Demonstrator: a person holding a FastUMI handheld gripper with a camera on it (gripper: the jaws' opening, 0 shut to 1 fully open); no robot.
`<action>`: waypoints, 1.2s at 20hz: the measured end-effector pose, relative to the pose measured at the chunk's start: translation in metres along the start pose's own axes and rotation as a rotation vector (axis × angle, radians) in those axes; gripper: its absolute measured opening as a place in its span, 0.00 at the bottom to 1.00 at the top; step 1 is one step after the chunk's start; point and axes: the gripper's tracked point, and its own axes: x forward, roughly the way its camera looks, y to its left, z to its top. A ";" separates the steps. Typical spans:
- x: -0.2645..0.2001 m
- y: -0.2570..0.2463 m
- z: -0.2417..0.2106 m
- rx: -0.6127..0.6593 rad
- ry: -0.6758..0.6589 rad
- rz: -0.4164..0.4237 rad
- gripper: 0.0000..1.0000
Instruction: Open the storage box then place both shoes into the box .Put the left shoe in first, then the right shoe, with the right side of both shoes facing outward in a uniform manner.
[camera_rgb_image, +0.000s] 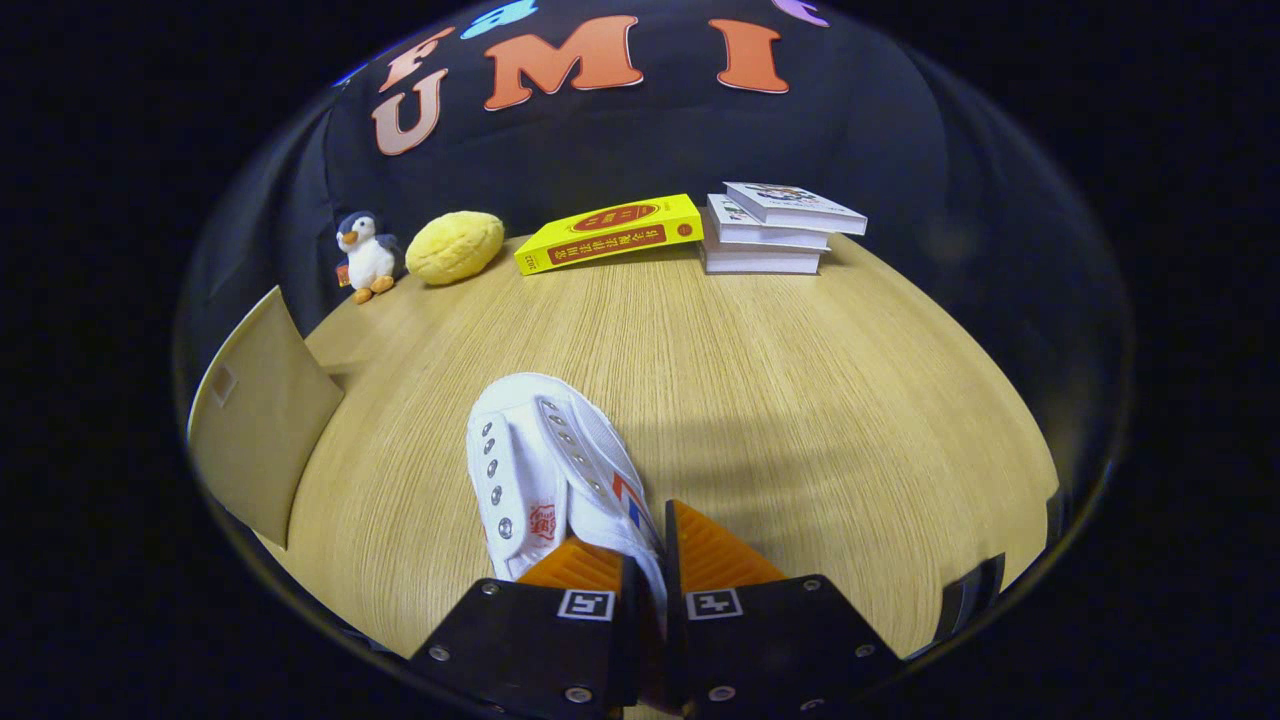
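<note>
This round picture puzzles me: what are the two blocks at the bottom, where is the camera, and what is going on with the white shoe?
The camera rides on a hand-held gripper and looks forward along its two fingers, the blocks you noticed. They are closed on the side wall of a white shoe, one finger inside the shoe, one outside. The shoe is over a wooden table. At the far edge sit a toy penguin, a yellow plush, a yellow book and a stack of books. To the left stands a beige flap, perhaps the storage box.
</note>
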 end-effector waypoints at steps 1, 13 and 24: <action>0.002 0.000 0.001 -0.003 0.001 0.018 0.12; -0.024 0.065 0.048 0.066 0.026 0.143 0.03; -0.077 0.200 0.134 0.110 -0.035 0.256 0.03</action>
